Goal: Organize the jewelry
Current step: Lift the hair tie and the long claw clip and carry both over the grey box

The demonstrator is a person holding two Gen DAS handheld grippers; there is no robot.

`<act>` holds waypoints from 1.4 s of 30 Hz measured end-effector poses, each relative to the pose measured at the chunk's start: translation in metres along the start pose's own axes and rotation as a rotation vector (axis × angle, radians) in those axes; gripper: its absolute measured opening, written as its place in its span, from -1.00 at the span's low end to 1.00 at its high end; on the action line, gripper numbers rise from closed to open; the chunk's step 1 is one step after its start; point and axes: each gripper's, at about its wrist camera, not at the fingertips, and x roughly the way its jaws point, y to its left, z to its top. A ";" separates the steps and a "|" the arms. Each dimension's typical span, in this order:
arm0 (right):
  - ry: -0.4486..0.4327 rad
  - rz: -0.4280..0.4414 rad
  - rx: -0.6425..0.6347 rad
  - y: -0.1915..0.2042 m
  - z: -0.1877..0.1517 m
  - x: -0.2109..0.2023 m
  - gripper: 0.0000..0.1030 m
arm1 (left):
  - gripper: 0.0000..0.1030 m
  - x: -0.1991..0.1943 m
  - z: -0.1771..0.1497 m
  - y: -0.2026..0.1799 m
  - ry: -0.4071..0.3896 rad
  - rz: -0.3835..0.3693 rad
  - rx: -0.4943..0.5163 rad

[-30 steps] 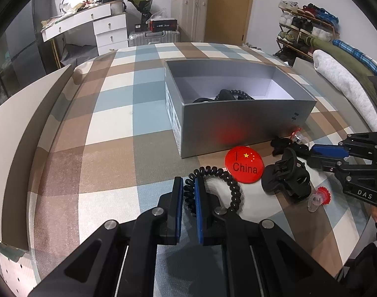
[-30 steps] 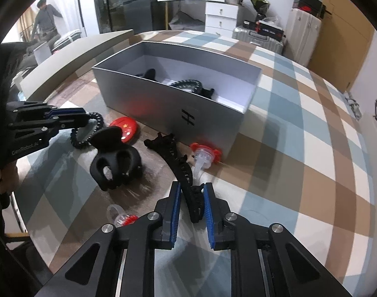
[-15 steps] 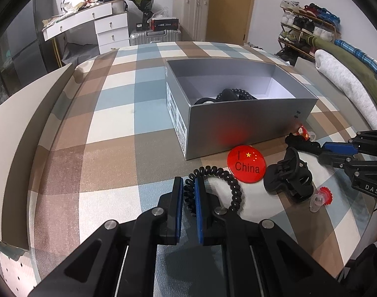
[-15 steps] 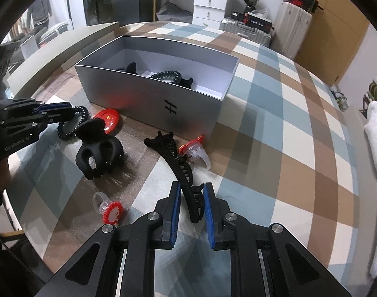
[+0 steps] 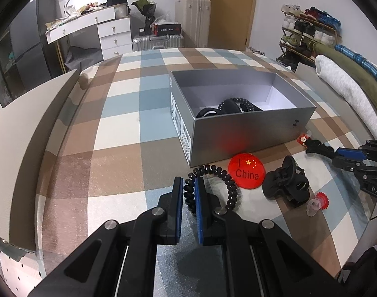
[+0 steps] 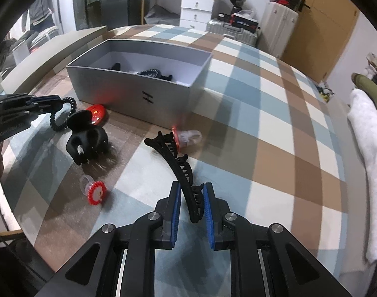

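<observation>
Grippers both lifted: left gripper (image 5: 188, 193) clamped on hair tie (image 5: 214, 185), right gripper (image 6: 192, 204) on hair clip (image 6: 174, 163); gray box (image 6: 139, 96) next.

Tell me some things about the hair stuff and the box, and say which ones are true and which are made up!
1. The left gripper is shut on the black coil hair tie. True.
2. The gray box has nothing in it. False: dark hair things already lie inside.
3. The right gripper has the long black hair clip between its fingers. True.
4. The red China badge is inside the box. False: it lies on the checked tablecloth in front of the box.
5. The black claw clip is held by a gripper. False: it sits free on the cloth beside the badge.
</observation>
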 end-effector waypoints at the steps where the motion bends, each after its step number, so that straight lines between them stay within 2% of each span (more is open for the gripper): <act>1: -0.010 -0.002 0.004 -0.002 0.000 -0.004 -0.67 | -0.91 -0.001 0.001 0.000 -0.004 0.000 -0.002; 16: 0.013 -0.095 0.001 -0.014 -0.007 -0.015 -0.67 | -0.93 -0.015 0.008 0.003 -0.051 -0.007 -0.012; 28: -0.012 -0.096 0.027 -0.025 -0.006 -0.021 -0.67 | -0.98 -0.016 0.007 0.007 -0.055 -0.001 -0.014; 34: -0.023 -0.084 0.026 -0.024 -0.006 -0.023 -0.67 | -0.98 -0.009 0.005 0.014 -0.027 -0.021 -0.042; 37: -0.022 -0.076 0.026 -0.024 -0.007 -0.022 -0.67 | -0.98 -0.002 0.004 0.013 -0.004 0.000 -0.039; 40: -0.018 -0.071 0.026 -0.024 -0.009 -0.019 -0.67 | -0.98 0.007 0.002 0.013 0.025 -0.010 -0.042; 42: -0.017 -0.068 0.026 -0.024 -0.010 -0.019 -0.67 | -0.88 0.009 0.002 0.011 0.024 0.001 -0.030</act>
